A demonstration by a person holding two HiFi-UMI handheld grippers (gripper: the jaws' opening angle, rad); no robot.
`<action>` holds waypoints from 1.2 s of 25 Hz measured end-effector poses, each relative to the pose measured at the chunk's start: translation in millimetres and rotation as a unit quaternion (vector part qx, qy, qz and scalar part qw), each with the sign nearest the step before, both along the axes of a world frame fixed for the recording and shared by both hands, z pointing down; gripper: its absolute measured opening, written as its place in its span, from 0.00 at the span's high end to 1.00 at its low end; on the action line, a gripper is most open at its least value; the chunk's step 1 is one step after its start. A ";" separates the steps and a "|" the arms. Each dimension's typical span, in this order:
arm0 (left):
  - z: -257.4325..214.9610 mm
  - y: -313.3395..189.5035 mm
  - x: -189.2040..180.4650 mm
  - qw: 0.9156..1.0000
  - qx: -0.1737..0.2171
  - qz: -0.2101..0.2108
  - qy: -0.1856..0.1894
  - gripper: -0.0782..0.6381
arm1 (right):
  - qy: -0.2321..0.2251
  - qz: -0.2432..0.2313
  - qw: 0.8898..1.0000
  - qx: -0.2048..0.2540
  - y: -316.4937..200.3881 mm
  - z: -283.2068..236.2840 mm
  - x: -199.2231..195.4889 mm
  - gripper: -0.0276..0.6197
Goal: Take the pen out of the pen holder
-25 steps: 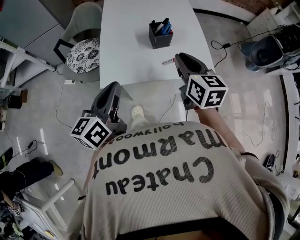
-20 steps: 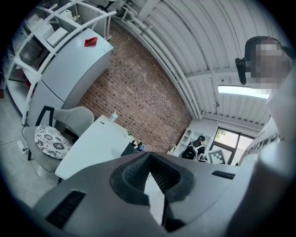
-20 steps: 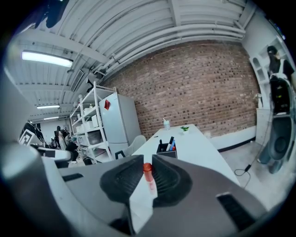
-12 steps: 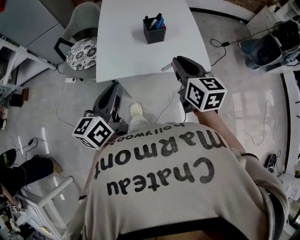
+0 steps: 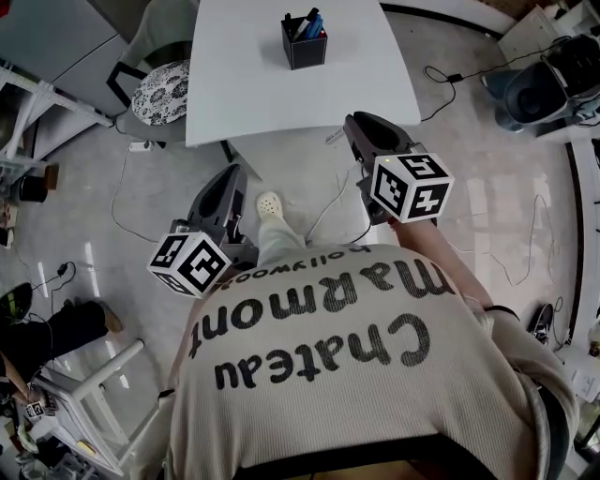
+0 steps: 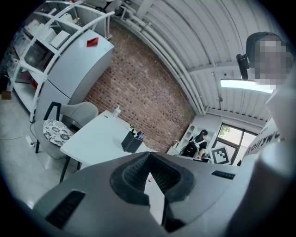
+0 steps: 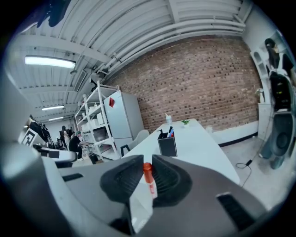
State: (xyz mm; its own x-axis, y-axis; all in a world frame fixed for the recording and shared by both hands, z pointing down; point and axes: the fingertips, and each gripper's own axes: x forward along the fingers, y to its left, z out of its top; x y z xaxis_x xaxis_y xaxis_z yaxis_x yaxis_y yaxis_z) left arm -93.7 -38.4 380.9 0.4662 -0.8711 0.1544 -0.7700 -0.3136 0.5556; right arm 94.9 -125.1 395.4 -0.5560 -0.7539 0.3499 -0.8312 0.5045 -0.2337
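Right gripper (image 7: 147, 167) is clamping a red-capped pen (image 7: 148, 178); left gripper (image 6: 149, 155) closed, empty.
Shirt (image 5: 328, 337) is reading "Chateau Marmont hollywood" (upside down); pen holder (image 5: 305, 45) standing midway between tabletop (image 5: 244, 94) side edges.

Two grippers (image 5: 232, 173) (image 5: 352, 124); one pen holder (image 5: 305, 51); perhaps three pens (image 5: 310, 22); one red-capped pen (image 7: 148, 179); one table (image 5: 253, 94).

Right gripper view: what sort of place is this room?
Likely a workshop-style office or lab: a bare brick wall, white storage shelving, and a long white table with a pen holder.
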 end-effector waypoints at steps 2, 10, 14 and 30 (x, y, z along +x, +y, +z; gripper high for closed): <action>2.4 3.2 3.1 1.000 -0.002 0.001 -0.001 0.89 | 0.001 -0.002 1.000 0.001 3.7 1.3 2.2 0.87; 1.3 3.2 5.9 1.000 -0.003 0.003 -0.007 0.89 | 0.006 0.000 1.000 0.006 9.7 -0.4 9.7 0.87; -1.6 1.2 7.2 1.000 -0.001 0.006 -0.007 0.89 | 0.004 0.006 1.000 0.006 9.9 -2.3 13.3 0.87; -5.3 -2.8 -16.4 1.000 0.005 0.003 -0.007 0.89 | 0.004 0.004 1.000 0.011 7.3 -5.1 -8.4 0.87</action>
State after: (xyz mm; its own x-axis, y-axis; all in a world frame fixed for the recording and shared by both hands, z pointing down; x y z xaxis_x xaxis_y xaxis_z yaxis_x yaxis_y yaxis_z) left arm -110.2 -41.2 375.6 0.4698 -0.8696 0.1519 -0.7754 -0.3243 0.5418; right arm 86.5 -117.8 390.3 -0.5467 -0.7663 0.3376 -0.8373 0.5023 -0.2158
